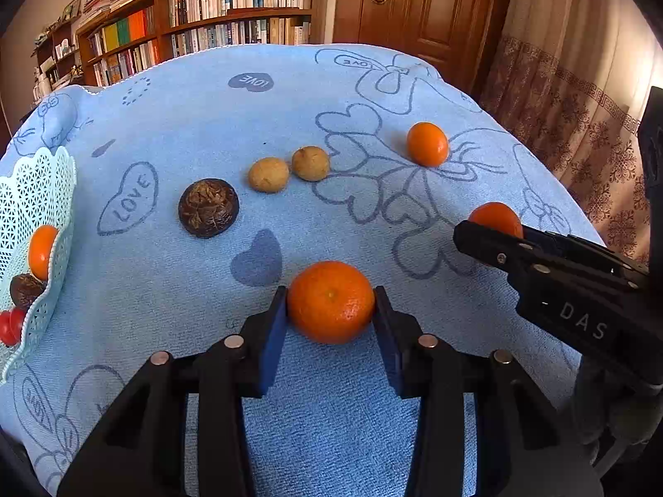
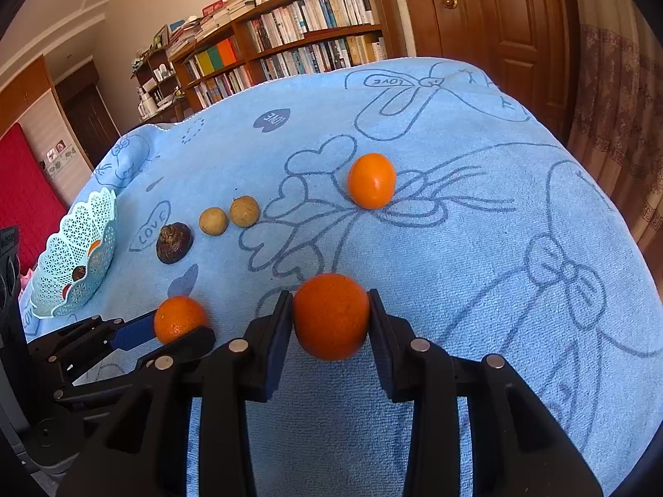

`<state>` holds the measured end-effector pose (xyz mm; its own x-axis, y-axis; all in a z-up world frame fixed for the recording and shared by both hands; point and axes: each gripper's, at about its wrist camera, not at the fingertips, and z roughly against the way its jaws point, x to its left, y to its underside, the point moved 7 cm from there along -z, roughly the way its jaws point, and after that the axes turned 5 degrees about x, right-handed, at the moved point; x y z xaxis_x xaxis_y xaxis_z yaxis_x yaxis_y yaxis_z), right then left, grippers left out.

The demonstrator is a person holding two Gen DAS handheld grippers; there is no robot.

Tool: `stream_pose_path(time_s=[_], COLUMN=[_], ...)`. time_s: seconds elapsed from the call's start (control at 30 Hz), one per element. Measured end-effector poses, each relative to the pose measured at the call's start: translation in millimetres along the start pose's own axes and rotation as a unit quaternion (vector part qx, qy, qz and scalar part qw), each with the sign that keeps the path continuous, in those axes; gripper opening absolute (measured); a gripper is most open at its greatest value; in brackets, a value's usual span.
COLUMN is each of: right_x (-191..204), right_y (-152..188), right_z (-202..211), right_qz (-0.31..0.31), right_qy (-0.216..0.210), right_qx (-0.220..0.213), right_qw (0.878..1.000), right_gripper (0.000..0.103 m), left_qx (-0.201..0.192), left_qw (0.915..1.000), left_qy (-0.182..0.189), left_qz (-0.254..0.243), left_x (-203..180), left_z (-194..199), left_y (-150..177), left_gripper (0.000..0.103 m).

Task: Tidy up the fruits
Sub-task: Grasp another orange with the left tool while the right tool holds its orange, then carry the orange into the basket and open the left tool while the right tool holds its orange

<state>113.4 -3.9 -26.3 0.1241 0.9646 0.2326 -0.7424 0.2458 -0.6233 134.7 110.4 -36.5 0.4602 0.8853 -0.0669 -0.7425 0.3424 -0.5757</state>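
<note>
Both pairs of jaws are closed on fruit: the left gripper point(image 1: 330, 302) clamps a tangerine point(image 1: 330, 301) between its blue pads, and the right gripper point(image 2: 331, 317) clamps a second tangerine point(image 2: 331, 317) the same way. Each fruit sits low over the blue towel point(image 1: 331, 414) that covers the table, near its front edge; whether either still touches the cloth cannot be told. The two grippers are side by side, the right one's fingers showing at the right of the left wrist view.

Further back, a third tangerine point(image 1: 427, 143) lies toward the towel's far right. Two tan round fruits point(image 1: 268, 174) point(image 1: 310, 163) lie touching near the middle, with a dark brown wrinkled fruit point(image 1: 208, 207) just left of them. At the left edge stands a pale lattice basket point(image 1: 37, 190) holding an orange fruit, a dark one and something red.
</note>
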Motion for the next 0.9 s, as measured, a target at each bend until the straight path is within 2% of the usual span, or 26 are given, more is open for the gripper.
stream_pose_path(time_s=[0.4, 0.7, 0.9], right_x=[1, 0, -1], right_y=[1, 1, 0], right_z=[0, -1, 0], right_qz=[0.002, 0.001, 0.002], right_qy=[0.001, 0.001, 0.002], right_qx=[0.0, -0.001, -0.003], right_qw=[1.0, 1.0, 1.0], right_gripper=[0.036, 0.036, 0.036], left_qx=[-0.021, -0.049, -0.079], left_qw=[0.9995, 0.9961, 0.9899], left_qy=[-0.021, -0.055, -0.087], left_qz=[0.014, 0.049, 0.079], left_x=[11, 43, 73], left_z=[18, 46, 73], left_y=[1, -2, -4], left_gripper=[0.041, 0.041, 0.041])
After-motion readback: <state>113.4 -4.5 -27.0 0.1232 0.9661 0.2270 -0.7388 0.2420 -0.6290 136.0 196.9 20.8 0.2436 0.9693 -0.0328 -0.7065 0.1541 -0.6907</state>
